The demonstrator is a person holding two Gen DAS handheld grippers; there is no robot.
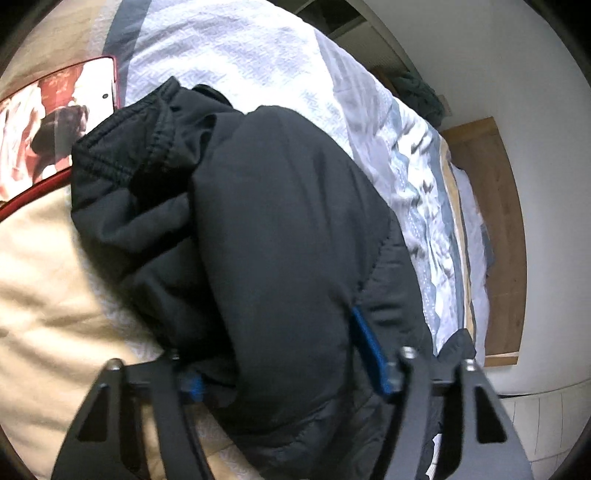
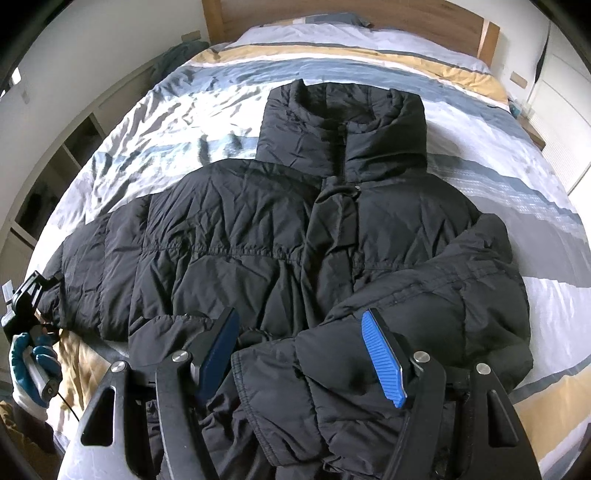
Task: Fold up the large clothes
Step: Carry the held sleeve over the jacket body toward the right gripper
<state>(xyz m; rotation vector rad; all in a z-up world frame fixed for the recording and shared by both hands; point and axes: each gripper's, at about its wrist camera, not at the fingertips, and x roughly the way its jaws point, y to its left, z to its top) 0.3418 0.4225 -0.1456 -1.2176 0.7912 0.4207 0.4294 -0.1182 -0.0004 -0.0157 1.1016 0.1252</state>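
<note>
Right claw (image 2: 299, 354) hung spread over jacket (image 2: 258, 236) cuff; left claw (image 1: 291, 354) pinched sleeve end w/ thick padding, grip could slip mid-fold.

One black puffer jacket (image 2: 280, 229) is lying on one bed (image 2: 535, 306), its collar pointing to twelve o'clock. Two grippers are showing: the right gripper (image 2: 306, 358) at six o'clock and the left gripper (image 2: 27, 299) at nine o'clock. One gloved hand (image 2: 35, 363) is showing at eight o'clock. One wooden headboard (image 2: 369, 13) is standing at twelve o'clock.

Black claw (image 2: 299, 354), blue pads (image 2: 382, 358)
</note>
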